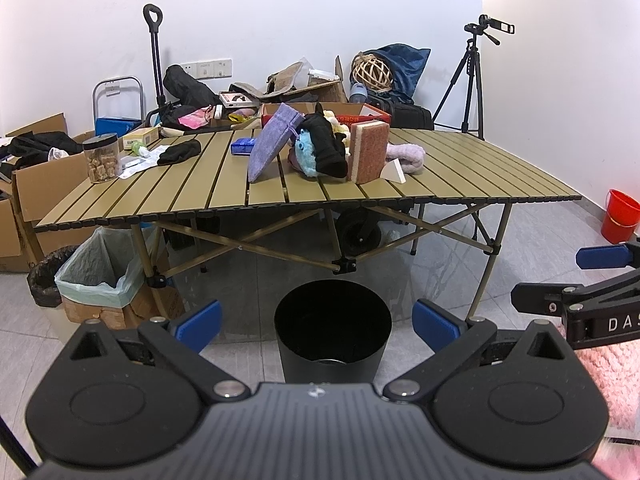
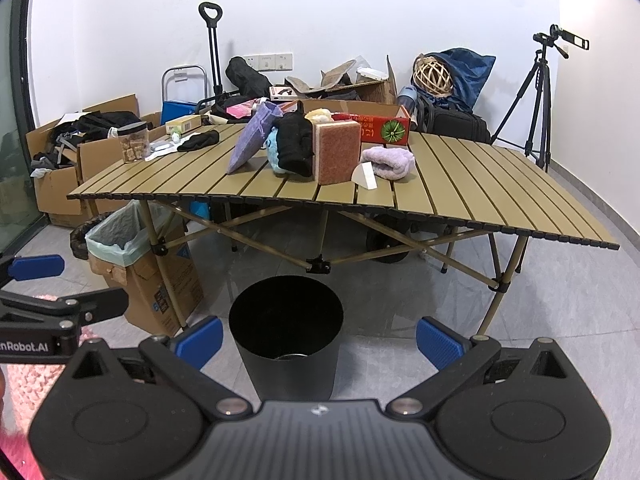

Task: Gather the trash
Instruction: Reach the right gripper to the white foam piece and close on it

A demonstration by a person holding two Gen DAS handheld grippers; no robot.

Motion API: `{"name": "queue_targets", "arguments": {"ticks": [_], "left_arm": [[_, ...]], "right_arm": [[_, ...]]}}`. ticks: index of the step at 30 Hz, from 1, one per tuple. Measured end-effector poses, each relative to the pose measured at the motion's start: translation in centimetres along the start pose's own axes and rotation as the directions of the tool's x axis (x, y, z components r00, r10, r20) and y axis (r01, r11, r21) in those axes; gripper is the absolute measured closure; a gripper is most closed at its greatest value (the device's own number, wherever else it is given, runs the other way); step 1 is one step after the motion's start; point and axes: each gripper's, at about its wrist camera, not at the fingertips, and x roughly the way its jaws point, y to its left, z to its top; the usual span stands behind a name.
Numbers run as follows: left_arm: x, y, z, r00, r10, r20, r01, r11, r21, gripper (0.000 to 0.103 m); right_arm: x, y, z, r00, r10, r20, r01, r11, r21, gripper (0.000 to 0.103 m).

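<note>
Both grippers, left gripper and right gripper, are hovering wide open and empty, black cylindrical bin sitting just ahead between the fingers, white folded paper scrap lying well beyond on the slatted table, likely light and crushable, best pinched at its raised edge.

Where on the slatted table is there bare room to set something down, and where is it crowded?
The table is bare along its right end, past the lilac towel, and along the near edge before the jar. It is crowded mid-table: purple pouch, black cloth, sponge block and white wedge cluster closely.
</note>
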Motion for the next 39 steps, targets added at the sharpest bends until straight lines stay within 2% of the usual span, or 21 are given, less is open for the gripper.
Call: {"name": "queue_targets", "arguments": {"ticks": [15, 39], "left_arm": [[2.5, 0.9, 1.8, 0.999, 0.031, 0.021, -0.031, 0.999, -0.010, 0.000], [9.7, 3.3, 5.7, 0.996, 0.074, 0.045, -0.069, 0.992, -0.102, 0.000]], "right_arm": [[2.8, -0.8, 1.2, 1.000, 0.006, 0.011, -0.006, 1.000, 0.003, 0.000], [10.0, -2.7, 6.9, 0.995, 0.013, 0.099, -0.019, 0.998, 0.056, 0.000]]}}
